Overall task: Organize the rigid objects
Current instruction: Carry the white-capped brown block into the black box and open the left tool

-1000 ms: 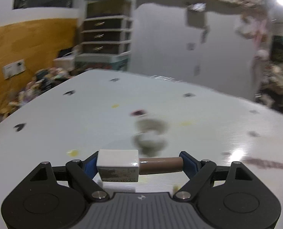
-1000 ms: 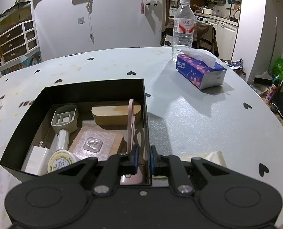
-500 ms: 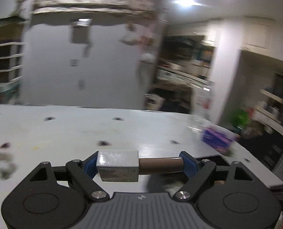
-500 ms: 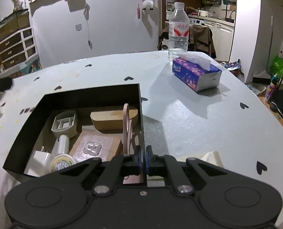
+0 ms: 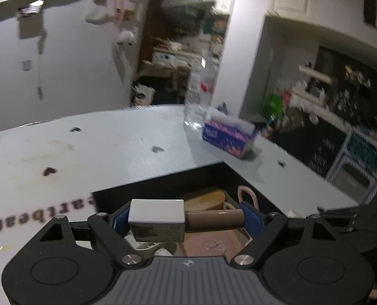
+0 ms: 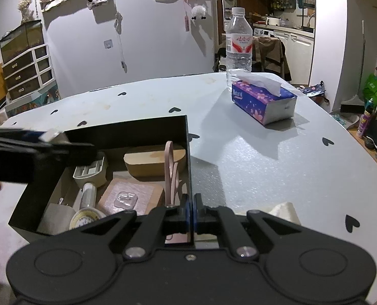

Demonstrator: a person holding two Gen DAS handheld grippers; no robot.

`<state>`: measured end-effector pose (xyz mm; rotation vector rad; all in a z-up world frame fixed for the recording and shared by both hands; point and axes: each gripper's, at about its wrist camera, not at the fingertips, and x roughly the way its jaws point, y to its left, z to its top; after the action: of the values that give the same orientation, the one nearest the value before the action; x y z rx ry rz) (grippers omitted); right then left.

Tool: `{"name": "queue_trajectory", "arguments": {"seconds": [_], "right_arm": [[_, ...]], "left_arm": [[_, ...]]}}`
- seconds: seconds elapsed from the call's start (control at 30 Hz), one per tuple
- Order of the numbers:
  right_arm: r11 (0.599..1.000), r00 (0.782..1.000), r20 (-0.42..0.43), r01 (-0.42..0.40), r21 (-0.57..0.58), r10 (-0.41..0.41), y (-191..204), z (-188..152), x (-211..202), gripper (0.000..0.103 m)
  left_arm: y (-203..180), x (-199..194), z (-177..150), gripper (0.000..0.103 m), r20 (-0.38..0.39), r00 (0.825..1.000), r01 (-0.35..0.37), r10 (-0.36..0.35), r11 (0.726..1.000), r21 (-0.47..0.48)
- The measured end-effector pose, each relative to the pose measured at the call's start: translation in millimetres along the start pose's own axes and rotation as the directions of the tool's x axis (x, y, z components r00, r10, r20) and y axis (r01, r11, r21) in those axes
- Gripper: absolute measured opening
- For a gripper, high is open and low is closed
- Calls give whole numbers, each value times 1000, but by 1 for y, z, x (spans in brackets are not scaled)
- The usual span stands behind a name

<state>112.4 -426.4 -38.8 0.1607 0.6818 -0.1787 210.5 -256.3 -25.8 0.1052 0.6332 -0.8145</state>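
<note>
The table (image 6: 252, 157) has a matt, finely grained grey surface. The box (image 6: 127, 132) looks like matt black card. The water bottle (image 6: 238, 43) is clear glossy plastic. The brown-capped white bottle (image 5: 183, 218) shines smooth and glossy. The oval block (image 6: 153, 161) looks wooden.

Pale worktop (image 6: 277, 157) printed with small black hearts. Clear water bottle (image 6: 238, 43), red-and-white label, upright near far edge. Purple floral tissue box (image 6: 263, 101) just in front of bottle, white tissue protruding from top. Drawer unit (image 6: 27, 71) with dark fronts against far wall at left, glass tank on top. Cream cloth (image 6: 282, 211) at near edge of worktop. Green spray can (image 6: 365, 120) on floor at right.
</note>
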Motion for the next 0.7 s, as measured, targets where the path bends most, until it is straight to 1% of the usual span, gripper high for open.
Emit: {"name": "queue_trajectory", "arguments": {"seconds": [0.07, 0.13, 0.27, 0.37, 0.47, 0.53, 0.6, 0.67, 0.7], "right_arm": [[1000, 1000, 1, -1, -4, 1, 0, 0, 0, 3], [1000, 1000, 3, -3, -3, 3, 0, 0, 0, 3], [1000, 1000, 5, -7, 5, 7, -2, 0, 0, 4], [1000, 1000, 6, -8, 8, 8, -2, 0, 0, 4], [1000, 1000, 6, -9, 9, 9, -2, 0, 1, 4], [1000, 1000, 5, -9, 6, 9, -2, 0, 1, 4], [1000, 1000, 4, -10, 5, 10, -2, 0, 2, 4], [1000, 1000, 4, -10, 6, 10, -2, 0, 2, 4], [1000, 1000, 5, -12, 6, 12, -2, 0, 2, 4]], "left_arm": [[-3, 13, 5, 86, -39, 999, 26, -24, 997, 67], [-6, 26, 10, 86, -87, 996, 38, -26, 990, 139], [-11, 48, 19, 86, -171, 985, 82, -40, 965, 248], [-15, 60, 24, 86, -199, 978, 118, -57, 943, 310], [-17, 68, 27, 86, -218, 973, 148, -75, 928, 342], [-15, 73, 27, 86, -226, 969, 173, -98, 923, 345], [-11, 78, 25, 86, -229, 968, 180, -105, 924, 337], [-8, 82, 24, 88, -232, 968, 171, -96, 929, 327], [-6, 84, 22, 92, -239, 966, 172, -96, 931, 321]]}}
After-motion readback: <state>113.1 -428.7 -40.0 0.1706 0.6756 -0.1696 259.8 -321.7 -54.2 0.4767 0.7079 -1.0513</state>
